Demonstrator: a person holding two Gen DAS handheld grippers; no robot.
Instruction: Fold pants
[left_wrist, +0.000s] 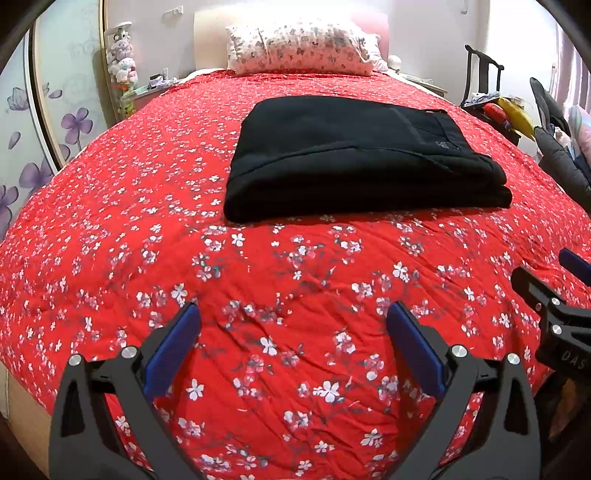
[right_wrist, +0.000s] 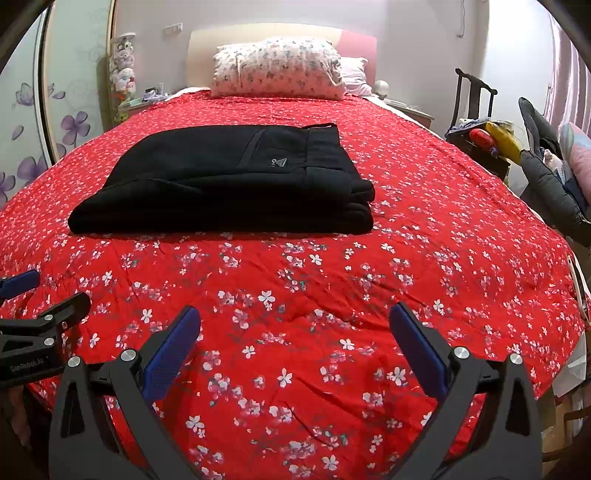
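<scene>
Black pants (left_wrist: 354, 162) lie folded into a thick rectangular stack in the middle of the red floral bedspread (left_wrist: 288, 288); they also show in the right wrist view (right_wrist: 229, 181), waistband and small logo on top. My left gripper (left_wrist: 293, 314) is open and empty, held above the bedspread well in front of the pants. My right gripper (right_wrist: 295, 317) is open and empty, also in front of the pants. Each gripper shows at the edge of the other's view: the right gripper (left_wrist: 554, 280), the left gripper (right_wrist: 44, 291).
A floral pillow (right_wrist: 277, 70) lies at the headboard. A shelf of plush toys (right_wrist: 123, 66) stands at the back left. A dark chair (right_wrist: 476, 110) and piled clothes and bags (right_wrist: 546, 162) stand beside the bed on the right.
</scene>
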